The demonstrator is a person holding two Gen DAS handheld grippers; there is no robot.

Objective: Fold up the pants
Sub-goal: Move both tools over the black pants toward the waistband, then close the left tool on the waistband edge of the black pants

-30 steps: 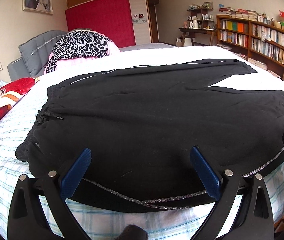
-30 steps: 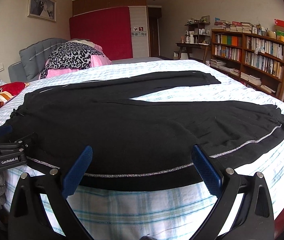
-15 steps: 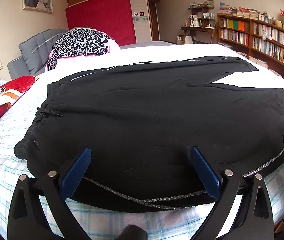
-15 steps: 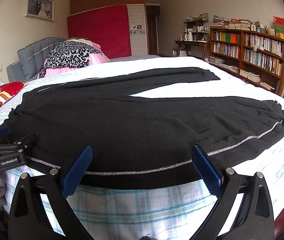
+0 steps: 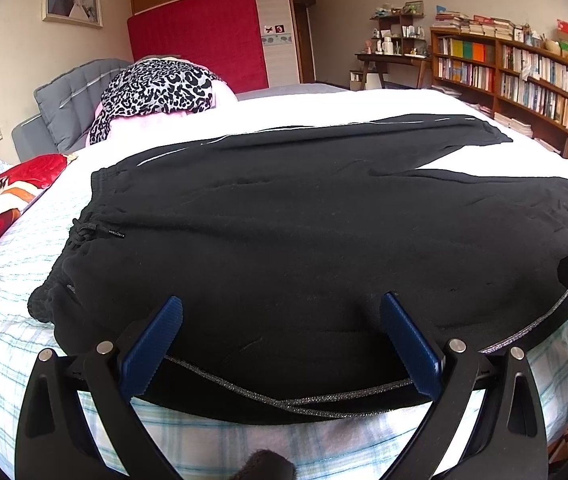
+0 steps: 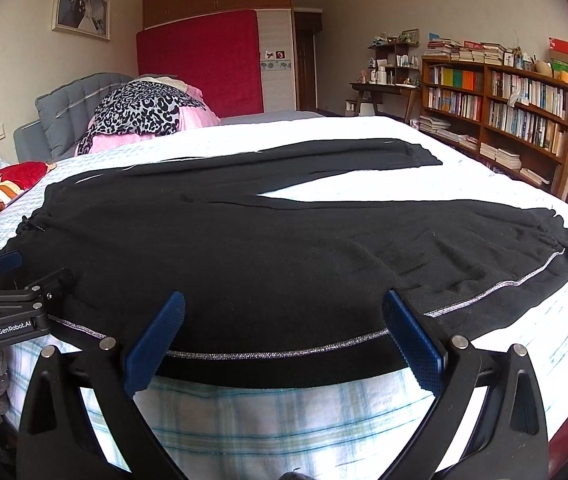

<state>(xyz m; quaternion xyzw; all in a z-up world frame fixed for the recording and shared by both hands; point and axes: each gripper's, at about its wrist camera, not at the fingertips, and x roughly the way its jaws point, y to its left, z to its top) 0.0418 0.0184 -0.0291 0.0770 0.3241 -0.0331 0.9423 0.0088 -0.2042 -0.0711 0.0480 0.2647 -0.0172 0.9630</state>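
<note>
Plaid-sheeted bed (image 6: 284,432) under black pants (image 6: 264,248), bookshelf (image 6: 496,108) perhaps wooden

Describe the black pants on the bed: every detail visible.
The black pants look like soft fleece and lie flat and unfolded on the plaid bed sheet. The waistband with its knotted drawstring is at the left; the two legs fork apart toward the right. A silvery side stripe runs along the near edge. Both open grippers flank that edge.
</note>
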